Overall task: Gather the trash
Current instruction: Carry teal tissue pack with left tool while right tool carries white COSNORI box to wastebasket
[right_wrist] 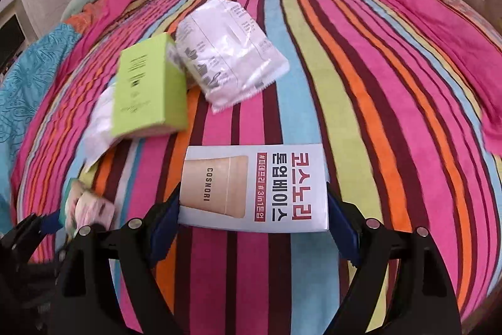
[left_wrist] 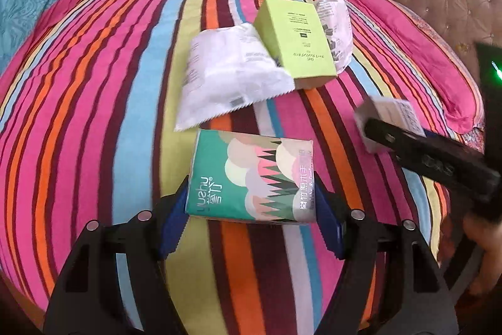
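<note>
- Low in the left wrist view, the left gripper (left_wrist: 251, 203) clamps a green tissue pack (left_wrist: 251, 178) by its two short ends, so the pack's long axis runs across the frame from one blue pad to the other.
- Low in the right wrist view, the right gripper (right_wrist: 254, 203) clamps a white cosmetics box (right_wrist: 254, 187) the same way, long axis crosswise between the pads.
- Both items look lifted clear of the striped bedspread (left_wrist: 94, 115), though the contact underneath is hard to judge.
- At the upper centre of the left view, three pieces remain on the bed: a lime-green box (left_wrist: 295, 43) lying tilted, its lower left corner over a white wrapper (left_wrist: 229, 74), and a clear printed wrapper (left_wrist: 335, 30) tucked under its right edge.
- My reading: with both grippers full, the coming move is to carry these two off to a bin, which no frame shows.
- For the leftovers, the lime-green box's long axis runs roughly away from the cameras, so jaws would close across its narrow width; it sits nearer the left gripper than the right.
</note>
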Available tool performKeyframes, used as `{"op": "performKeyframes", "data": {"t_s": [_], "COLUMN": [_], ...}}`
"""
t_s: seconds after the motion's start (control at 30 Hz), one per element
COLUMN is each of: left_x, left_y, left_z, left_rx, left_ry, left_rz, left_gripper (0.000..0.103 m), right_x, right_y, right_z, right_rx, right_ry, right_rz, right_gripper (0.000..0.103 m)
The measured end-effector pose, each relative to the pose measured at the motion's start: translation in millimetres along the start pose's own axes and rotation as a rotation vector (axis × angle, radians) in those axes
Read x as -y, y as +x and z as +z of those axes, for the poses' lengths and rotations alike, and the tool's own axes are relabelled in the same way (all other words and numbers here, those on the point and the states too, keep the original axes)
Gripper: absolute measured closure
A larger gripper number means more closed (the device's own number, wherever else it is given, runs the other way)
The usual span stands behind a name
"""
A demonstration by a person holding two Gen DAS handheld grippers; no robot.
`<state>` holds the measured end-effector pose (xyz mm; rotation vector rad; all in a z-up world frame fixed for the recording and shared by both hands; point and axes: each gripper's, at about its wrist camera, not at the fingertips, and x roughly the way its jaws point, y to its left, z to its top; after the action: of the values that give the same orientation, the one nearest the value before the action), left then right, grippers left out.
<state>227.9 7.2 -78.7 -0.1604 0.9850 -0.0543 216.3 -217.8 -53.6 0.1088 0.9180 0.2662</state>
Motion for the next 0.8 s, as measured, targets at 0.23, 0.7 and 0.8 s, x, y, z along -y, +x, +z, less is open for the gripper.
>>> {"op": "performKeyframes", "data": {"t_s": [0.23,0.7,0.8], "left_x": [-13.0,-18.3,-20.3], "left_y": [-29.1,-85.9,-95.4], "left_z": [-27.1,-111.0,-133.3], "left_rx": [0.002,-0.058,-0.083], "left_ry": [-0.004,0.061,0.060], "left_rz": [-0.009,-0.038,-0.042], "left_gripper": [0.033,0.033,0.033], "right_x": [4.3,-20.7,-22.9], "right_y": [-51.0,-79.2,-81.8], "right_z": [-36.4,-119.8,-140.7], "right_rx": [0.044,-0.073,-0.122], "right_ry": [0.052,0.059,0.083], "right_rz": [0.045,0.153,0.170], "right_gripper": [0.024,0.024,0.024]}}
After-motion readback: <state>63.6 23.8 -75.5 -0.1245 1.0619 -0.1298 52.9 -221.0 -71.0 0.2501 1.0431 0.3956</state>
